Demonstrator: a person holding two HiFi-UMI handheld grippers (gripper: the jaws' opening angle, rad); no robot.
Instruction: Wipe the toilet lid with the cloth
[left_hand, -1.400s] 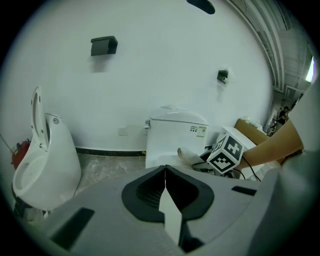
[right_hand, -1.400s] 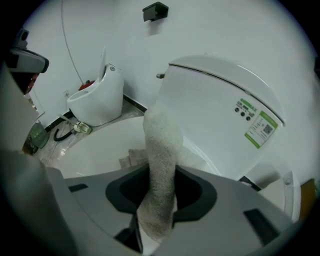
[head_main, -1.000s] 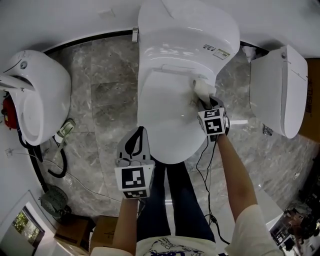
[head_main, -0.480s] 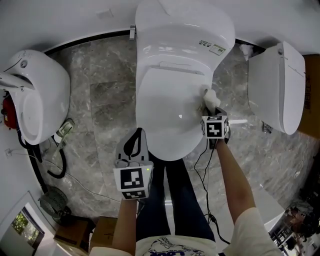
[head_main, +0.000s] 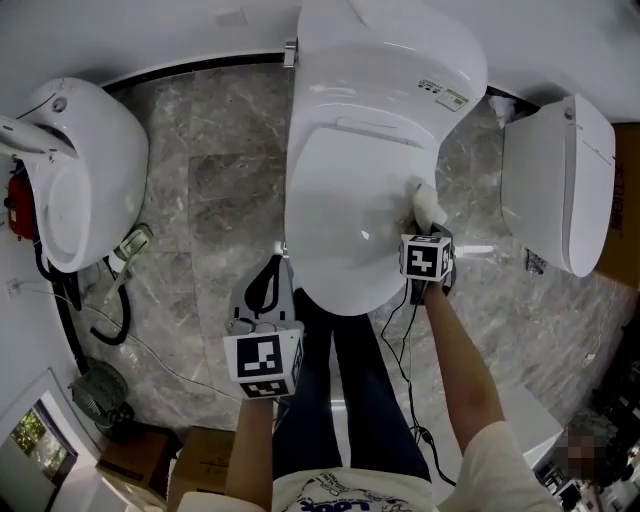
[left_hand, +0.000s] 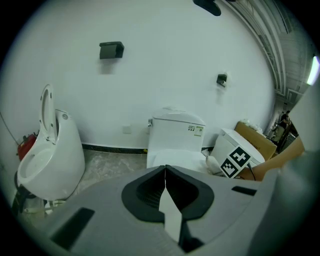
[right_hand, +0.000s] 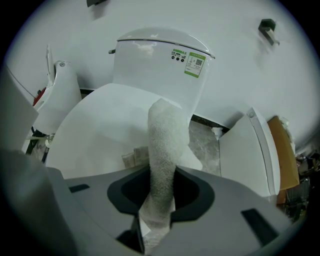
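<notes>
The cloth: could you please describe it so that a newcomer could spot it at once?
Find the middle toilet of three, with a green sticker on its tank. At the right edge of its closed lid, the right claw is shut on the cloth. It is the only soft, nubbly white strip among smooth porcelain.

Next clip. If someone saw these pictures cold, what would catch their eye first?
The glossy white toilet with its lid closed fills the middle of the head view, with a second white toilet to its left and a third white toilet to its right. At the lid's right edge the right tool is shut on a fluffy white cloth. The left tool hangs shut and empty in front of the bowl.
</notes>
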